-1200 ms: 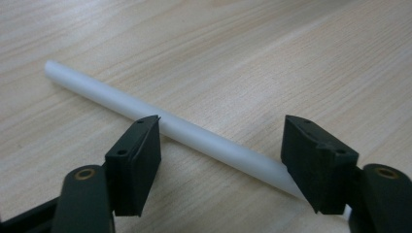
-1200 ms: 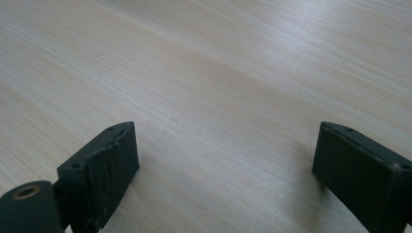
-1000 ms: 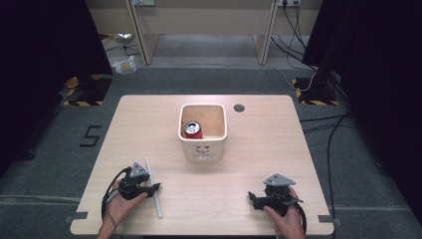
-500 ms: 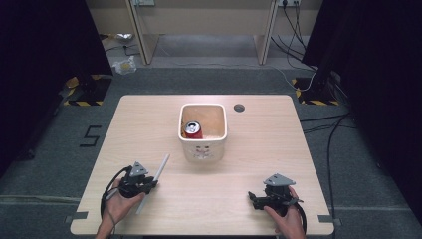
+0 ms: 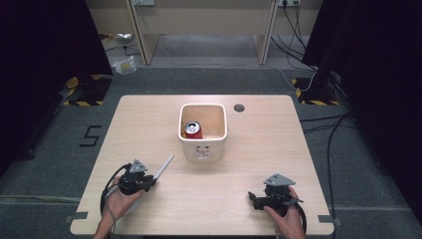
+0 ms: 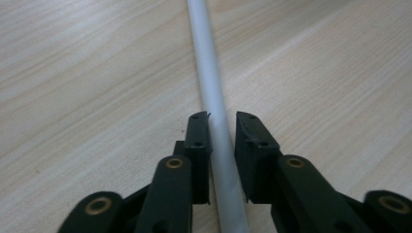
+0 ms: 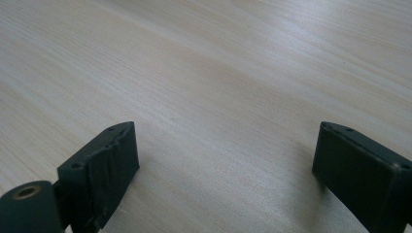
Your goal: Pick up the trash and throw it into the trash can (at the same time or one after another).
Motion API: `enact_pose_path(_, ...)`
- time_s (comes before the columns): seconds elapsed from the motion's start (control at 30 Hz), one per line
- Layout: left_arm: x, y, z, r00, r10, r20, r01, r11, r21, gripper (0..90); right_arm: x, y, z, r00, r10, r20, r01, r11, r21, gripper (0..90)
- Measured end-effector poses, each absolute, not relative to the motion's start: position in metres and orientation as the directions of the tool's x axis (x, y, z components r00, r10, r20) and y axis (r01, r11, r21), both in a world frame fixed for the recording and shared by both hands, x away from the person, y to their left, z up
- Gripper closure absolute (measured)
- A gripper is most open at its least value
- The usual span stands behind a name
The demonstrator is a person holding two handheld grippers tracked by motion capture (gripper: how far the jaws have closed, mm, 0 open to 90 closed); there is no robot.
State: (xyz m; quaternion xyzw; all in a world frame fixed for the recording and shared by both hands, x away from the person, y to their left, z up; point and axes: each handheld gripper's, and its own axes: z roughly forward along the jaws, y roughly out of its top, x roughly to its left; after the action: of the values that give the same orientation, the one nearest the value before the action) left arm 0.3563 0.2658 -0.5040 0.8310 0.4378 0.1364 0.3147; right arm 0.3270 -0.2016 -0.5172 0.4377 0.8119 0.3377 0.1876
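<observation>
A pale wooden bench (image 5: 149,119) seen from above, with a person's two forearms coming in from the bottom edge, each hand holding a black two-jaw tool.

The left tool (image 5: 147,181) sits near the bench's front left corner. Its jaws have just been closing and are now clamped on a thin white rod (image 5: 163,167). The rod runs from between the jaws up and to the right, angled toward the middle of the bench, with its far end stopping short of a white tub (image 5: 202,152). A short stretch of the rod also sticks out behind the jaws, toward the person's left hand (image 5: 119,199). In the left gripper view, the rod (image 6: 214,102) lies straight down the middle between the two black pads, which press on it from both sides; it extends away over the wood grain to the top of the frame. Whether the rod rests on the bench or is raised just above it cannot be told.

The right tool (image 5: 253,199) rests near the front right corner, well apart from the rod, held by the right hand (image 5: 284,219). In the right gripper view its jaws stand wide apart with bare wood between them.

The white tub stands at the centre of the bench with a red can (image 5: 193,129) inside, at its left side.
</observation>
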Motion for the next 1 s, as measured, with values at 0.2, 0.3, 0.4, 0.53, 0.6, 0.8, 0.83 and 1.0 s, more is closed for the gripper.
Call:
enact_pose_path(0.2,0.358,0.269,-0.505,0.582,0.811,-0.055,0.638,-0.414,0.65,79.2,0.327,-0.202,-0.517,-0.546,0.837,-0.009,0.584,0.389,0.713,9.5)
enact_pose_path(0.3,0.359,0.271,-0.505,0.575,0.816,-0.056,0.639,-0.406,0.653,79.3,0.327,-0.202,-0.517,-0.546,0.837,-0.009,0.584,0.389,0.713,9.4)
enact_pose_path(0.4,0.358,0.274,-0.503,0.572,0.818,-0.057,0.639,-0.401,0.657,79.3,0.327,-0.202,-0.517,-0.547,0.837,-0.009,0.584,0.389,0.713,9.5)
enact_pose_path(0.53,0.357,0.278,-0.495,0.575,0.816,-0.061,0.627,-0.393,0.673,79.3,0.327,-0.202,-0.517,-0.546,0.838,-0.009,0.584,0.388,0.713,9.4)
enact_pose_path(0.6,0.357,0.28,-0.49,0.578,0.812,-0.078,0.624,-0.378,0.684,79.3,0.327,-0.202,-0.517,-0.546,0.838,-0.009,0.584,0.388,0.713,9.4)
enact_pose_path(0.8,0.358,0.289,-0.472,0.569,0.819,-0.076,0.605,-0.354,0.713,79.3,0.327,-0.202,-0.517,-0.547,0.837,-0.009,0.584,0.389,0.713,9.4)
enact_pose_path(0.83,0.357,0.29,-0.468,0.57,0.819,-0.073,0.599,-0.353,0.719,79.3,0.327,-0.202,-0.517,-0.547,0.837,-0.01,0.584,0.389,0.713,9.4)
enact_pose_path(1.0,0.358,0.295,-0.45,0.569,0.82,-0.057,0.575,-0.347,0.741,79.3,0.327,-0.202,-0.517,-0.547,0.837,-0.009,0.584,0.389,0.713,9.4)
